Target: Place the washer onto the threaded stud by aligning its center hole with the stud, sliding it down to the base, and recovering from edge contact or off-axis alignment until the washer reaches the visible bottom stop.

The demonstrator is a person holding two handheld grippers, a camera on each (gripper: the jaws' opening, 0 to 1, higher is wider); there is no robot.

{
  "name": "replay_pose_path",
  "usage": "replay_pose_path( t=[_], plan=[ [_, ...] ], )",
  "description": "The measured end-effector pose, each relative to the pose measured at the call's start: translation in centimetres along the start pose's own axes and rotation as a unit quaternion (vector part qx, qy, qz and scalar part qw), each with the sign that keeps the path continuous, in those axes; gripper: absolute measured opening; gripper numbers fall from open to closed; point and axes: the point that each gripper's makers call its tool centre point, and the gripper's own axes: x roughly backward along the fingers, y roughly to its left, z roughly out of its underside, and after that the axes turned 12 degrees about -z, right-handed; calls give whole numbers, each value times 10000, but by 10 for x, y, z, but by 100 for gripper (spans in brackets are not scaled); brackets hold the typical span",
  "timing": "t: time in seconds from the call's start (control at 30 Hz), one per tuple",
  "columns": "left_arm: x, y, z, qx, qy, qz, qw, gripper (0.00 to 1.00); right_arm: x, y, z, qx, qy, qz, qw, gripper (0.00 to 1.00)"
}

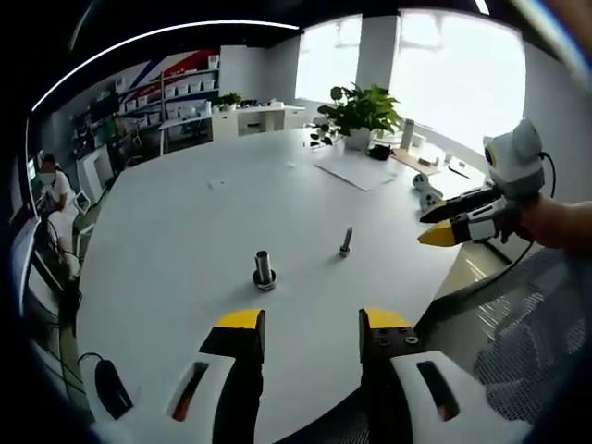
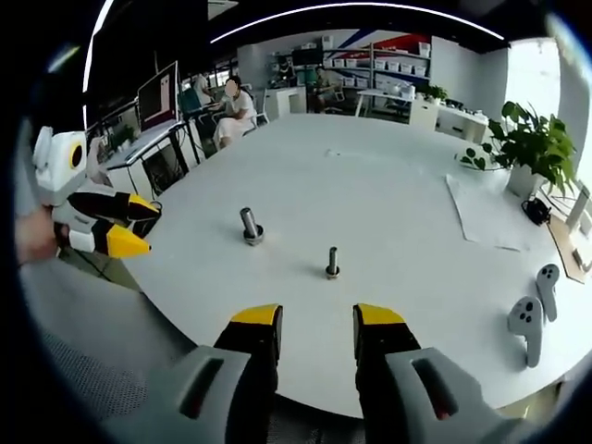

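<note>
Two small metal pieces stand upright on the white tabletop (image 1: 185,231), long axes vertical. The thinner one, the threaded stud (image 1: 346,242), rises from a small flange at its foot; the thicker cylinder (image 1: 265,270) sits on a wider disc base, well apart from the stud. Whether either base is the washer is too small to tell. In the right gripper view the stud (image 2: 332,263) stands nearer the camera and the cylinder (image 2: 250,226) farther and to the left, with bare white surface all around both. The left gripper (image 1: 305,326) hovers above the near rounded tabletop edge, its yellow-tipped jaws parted wide and holding nothing. The right gripper (image 2: 316,321) likewise hangs over the table's edge, jaws spread and nothing between them. A sheet of paper (image 1: 356,171), a potted plant (image 1: 363,113) and two white controllers (image 2: 535,314) lie toward the far rim, away from the metal pieces.
</note>
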Motion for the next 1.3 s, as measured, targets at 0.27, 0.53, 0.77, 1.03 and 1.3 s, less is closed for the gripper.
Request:
replay_pose_path(
  t=[0.27,0.53,0.77,1.03,1.3],
  plan=[
    [-2,-4,12,-80,238,66,9997,39,-5,4,9,53,201,-76,9998,33],
    [-2,-3,11,-74,248,64,9996,39,-9,5,12,135,332,-106,9993,33],
    [-3,-3,13,-113,315,61,9994,39,-9,-5,19,-73,437,-8,9990,33],
    [-4,-4,16,-127,367,73,9992,38,-7,-9,25,-83,559,103,9983,33],
    [-3,-4,16,-144,367,56,9992,38,-7,-10,28,15,618,126,9980,33]
  ],
)
